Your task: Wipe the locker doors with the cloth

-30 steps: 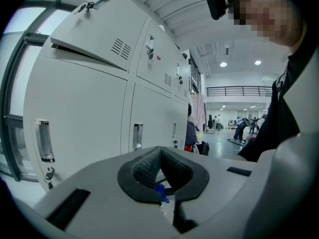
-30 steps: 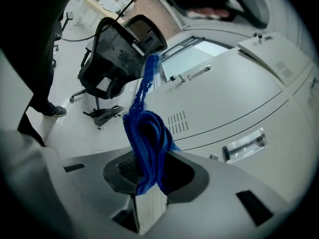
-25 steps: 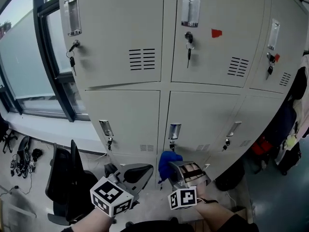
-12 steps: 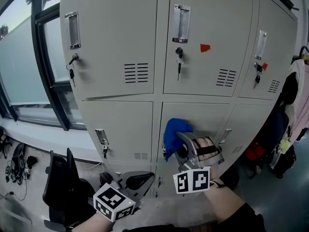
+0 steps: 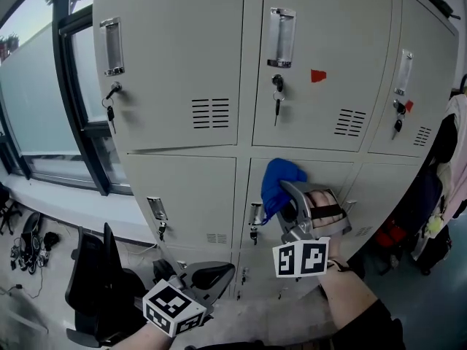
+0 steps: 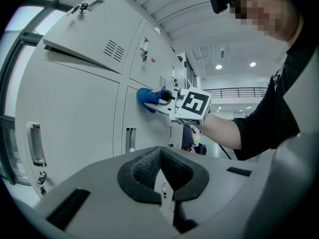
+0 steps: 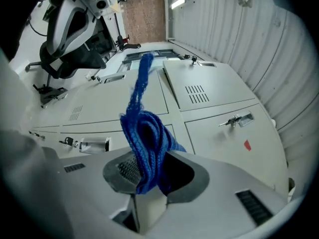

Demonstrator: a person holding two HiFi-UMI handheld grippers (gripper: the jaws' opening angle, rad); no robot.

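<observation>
Cloth [image 5: 279, 183] in right tongs [image 5: 291, 198] against locker door [image 5: 334, 172], near handle [image 5: 255, 214].

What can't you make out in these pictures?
- Head view: whether the cloth touches the door; the cloth hides the contact.
- Head view: lower right handle, mostly behind the right gripper.
- Head view: tops of the lockers, cut off by the upper edge.
- Head view: sticker, any print too small.

A workplace locker room: a bank of beige metal lockers [image 5: 182, 57] with small keys [image 5: 277, 106] in their locks, a black swivel office chair [image 5: 91, 283], hanging coats [image 5: 457, 159] and a dark-framed window wall [image 5: 36, 100].
</observation>
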